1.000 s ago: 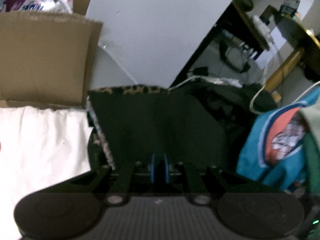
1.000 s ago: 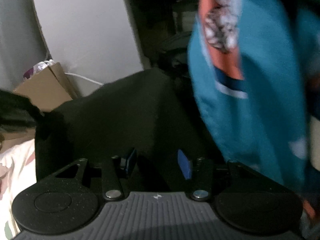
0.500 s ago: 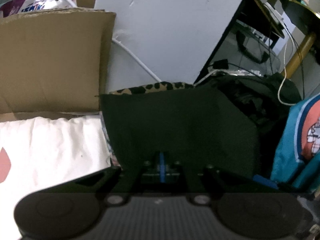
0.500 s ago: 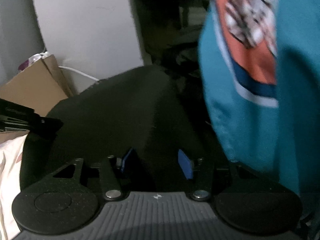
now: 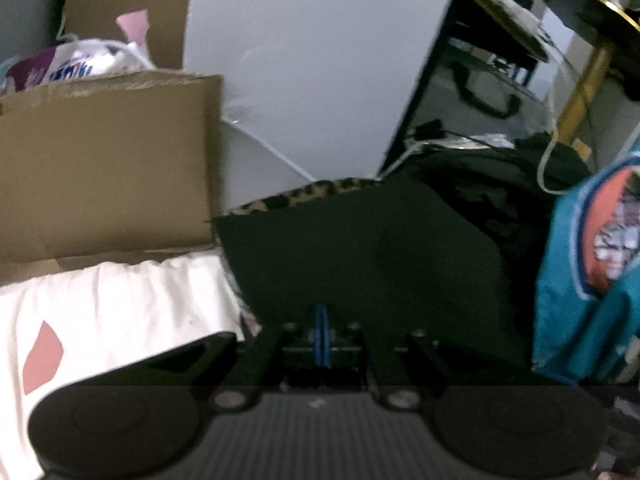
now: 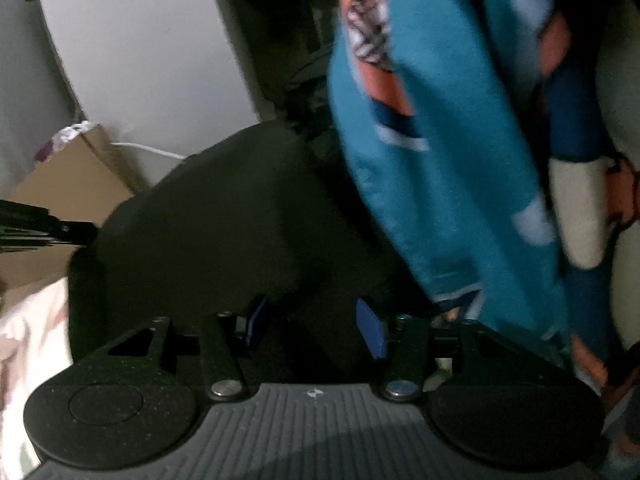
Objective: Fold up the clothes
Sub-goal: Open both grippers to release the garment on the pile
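A black garment [image 5: 360,256] with a leopard-print strip at its far edge lies ahead of my left gripper [image 5: 321,336]. The blue pads are pressed together with the black cloth's near edge at them. In the right wrist view the same black garment [image 6: 224,224] spreads ahead of my right gripper [image 6: 316,328]. Its blue pads stand apart, with dark cloth lying between them. A teal garment [image 6: 440,140] with an orange patch hangs at the right; it also shows in the left wrist view [image 5: 588,264].
A cardboard box [image 5: 100,160] with a plastic bag on top stands at the left, with a white panel [image 5: 312,60] behind it. White bedding [image 5: 100,304] with pink shapes lies at lower left. A desk, cables and dark clutter [image 5: 500,160] are at the back right.
My left gripper's pads have closed from a small gap to touching. The left view has shifted, and the teal garment has swung across the right view.
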Motion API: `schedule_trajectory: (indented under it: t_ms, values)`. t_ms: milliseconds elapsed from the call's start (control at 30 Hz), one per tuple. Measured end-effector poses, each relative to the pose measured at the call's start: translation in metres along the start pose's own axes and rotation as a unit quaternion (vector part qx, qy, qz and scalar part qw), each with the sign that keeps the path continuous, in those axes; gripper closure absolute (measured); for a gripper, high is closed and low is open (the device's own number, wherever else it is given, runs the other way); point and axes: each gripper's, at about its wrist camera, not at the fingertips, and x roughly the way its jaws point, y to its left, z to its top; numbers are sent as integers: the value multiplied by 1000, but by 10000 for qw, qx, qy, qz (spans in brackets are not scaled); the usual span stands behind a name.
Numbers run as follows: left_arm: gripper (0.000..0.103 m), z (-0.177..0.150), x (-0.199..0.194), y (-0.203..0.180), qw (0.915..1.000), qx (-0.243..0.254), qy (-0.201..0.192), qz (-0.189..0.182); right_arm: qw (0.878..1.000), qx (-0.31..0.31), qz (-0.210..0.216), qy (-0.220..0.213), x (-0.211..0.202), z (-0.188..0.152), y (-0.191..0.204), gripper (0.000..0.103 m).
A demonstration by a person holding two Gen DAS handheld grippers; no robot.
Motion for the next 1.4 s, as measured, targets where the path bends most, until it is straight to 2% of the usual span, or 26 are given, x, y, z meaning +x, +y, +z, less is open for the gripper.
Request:
schedule_trajectory:
  t_ms: [167,233,300,367,533,733,900,1100,1167,1200,1233,1267,1300,1333,1400]
  values:
    - [97,-15,-9,-22,9988,-16,179,-455,9997,-12,209,101,6,-7,19,49]
    - [96,-25,-9,-30,9982,98,305,-504,9996,-11,243,155,5,-13,22,49]
    - [96,-33,-7,-30,9984,168,384,-373,9993,0,282,248,7,-18,26,49]
    - [101,-39,-4,-23,9987,54,426,-286,9991,-2,308,308,7,-23,30,49]
    - [100,-43,-2,-18,9990,216,377,99,9984,-57,350,444,6,-34,37,49]
    - [101,-43,-5,-18,9978,276,504,321,9968,307,252,697,6,-39,35,50]
    - [102,-40,-19,-23,9977,235,527,351,9949,473,43,889,2,-50,36,50]
    - [100,-41,-30,-19,9972,13,673,317,9944,634,-49,843,-13,-49,38,50]
    - [96,-41,-35,-18,9969,-24,724,310,9947,622,-51,812,-17,-47,39,49]
    - [89,-40,-38,-18,9967,-27,745,308,9946,613,-61,831,-18,-45,40,46]
    - [75,-40,-42,-17,9966,-30,766,307,9943,609,-59,869,-19,-42,41,44]
    - [66,-39,-45,-17,9964,-36,784,334,9942,599,-58,896,-20,-39,42,42]
    - [50,-39,-49,-16,9961,-44,788,388,9940,591,-61,922,-21,-36,43,38]
    - [39,-38,-54,-15,9960,-48,786,430,9937,600,-105,940,-22,-33,45,36]
    - [32,-36,-62,-11,9955,-81,815,467,9931,644,-132,974,-28,-26,48,31]
